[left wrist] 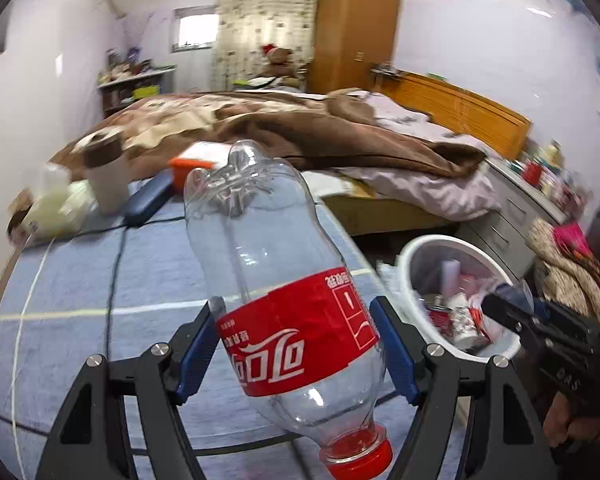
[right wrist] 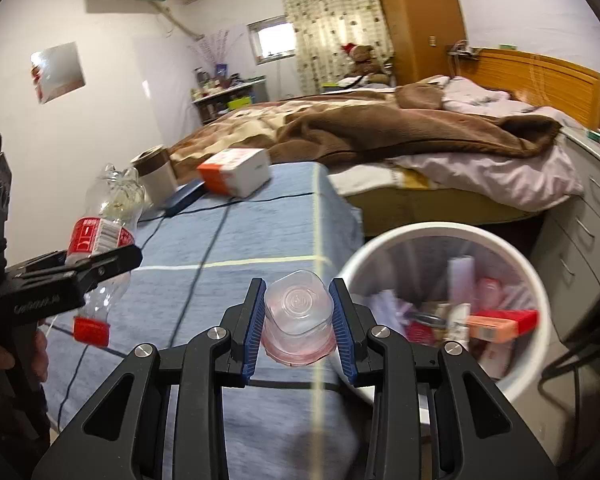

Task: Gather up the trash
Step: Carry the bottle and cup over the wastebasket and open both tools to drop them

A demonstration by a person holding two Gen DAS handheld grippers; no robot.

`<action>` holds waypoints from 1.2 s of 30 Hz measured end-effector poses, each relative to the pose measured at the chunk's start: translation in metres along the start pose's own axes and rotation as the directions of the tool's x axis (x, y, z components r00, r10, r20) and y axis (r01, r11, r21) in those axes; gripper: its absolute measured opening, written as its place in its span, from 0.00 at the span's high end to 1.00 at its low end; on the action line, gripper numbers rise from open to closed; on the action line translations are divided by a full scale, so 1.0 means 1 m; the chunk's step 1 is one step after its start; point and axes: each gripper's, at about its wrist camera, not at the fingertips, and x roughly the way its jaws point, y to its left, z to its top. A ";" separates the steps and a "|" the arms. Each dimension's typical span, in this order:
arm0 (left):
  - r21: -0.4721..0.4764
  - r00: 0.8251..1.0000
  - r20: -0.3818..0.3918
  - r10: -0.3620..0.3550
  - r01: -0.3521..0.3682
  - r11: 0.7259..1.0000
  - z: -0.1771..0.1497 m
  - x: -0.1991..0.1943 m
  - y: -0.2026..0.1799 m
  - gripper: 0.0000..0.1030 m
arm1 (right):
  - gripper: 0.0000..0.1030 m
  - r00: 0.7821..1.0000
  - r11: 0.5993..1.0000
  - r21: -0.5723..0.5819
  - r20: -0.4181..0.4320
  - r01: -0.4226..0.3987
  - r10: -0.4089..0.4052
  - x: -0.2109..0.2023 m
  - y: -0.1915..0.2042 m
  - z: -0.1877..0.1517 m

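Observation:
My left gripper [left wrist: 296, 320] is shut on an empty clear cola bottle [left wrist: 268, 240] with a red label, pads pressing its middle. The red cap points back at the camera. In the right wrist view the same bottle [right wrist: 100, 236] hangs in the left gripper [right wrist: 134, 254] above the table's left side. My right gripper [right wrist: 298, 286] is shut on a small clear plastic cup [right wrist: 298, 312] with pinkish residue, its base facing forward. A white trash bin [right wrist: 452, 232], partly filled with wrappers and boxes, stands just right of the cup. It also shows as the bin [left wrist: 410, 250] beside the right gripper [left wrist: 500, 304].
A table with a blue cloth [right wrist: 260, 232] carries a white and orange box [right wrist: 236, 172], a brown-lidded cup [right wrist: 156, 176], a dark blue case [right wrist: 184, 198], a black cable and a milky bottle [left wrist: 52, 200]. Behind lies an unmade bed [right wrist: 400, 128]; grey drawers [right wrist: 580, 232] stand right.

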 end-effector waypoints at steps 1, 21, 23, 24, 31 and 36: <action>0.013 1.000 -0.002 -0.006 0.006 1.000 0.001 0.002 -0.008 0.26 | 0.67 1.000 1.000 0.008 0.005 0.011 -0.011 -0.002 -0.005 0.000; 0.197 0.980 -0.074 -0.187 0.198 0.960 0.012 0.041 -0.133 0.26 | 0.67 0.986 0.981 0.107 0.001 0.164 -0.165 -0.021 -0.102 0.007; 0.221 0.978 -0.086 -0.188 0.202 0.954 0.010 0.048 -0.144 0.26 | 0.67 0.986 0.979 0.114 -0.018 0.168 -0.167 -0.015 -0.111 0.007; 0.232 0.978 -0.096 -0.187 0.204 0.951 0.008 0.053 -0.149 0.26 | 0.67 0.984 0.977 0.119 -0.031 0.179 -0.177 -0.012 -0.116 0.007; 0.264 0.970 -0.149 -0.190 0.224 0.938 0.003 0.083 -0.172 0.26 | 0.67 0.980 0.972 0.140 -0.091 0.191 -0.179 0.004 -0.138 0.003; 0.254 0.966 -0.180 -0.186 0.229 0.940 0.002 0.100 -0.177 0.26 | 0.67 0.976 0.972 0.128 -0.117 0.198 -0.183 0.013 -0.144 0.001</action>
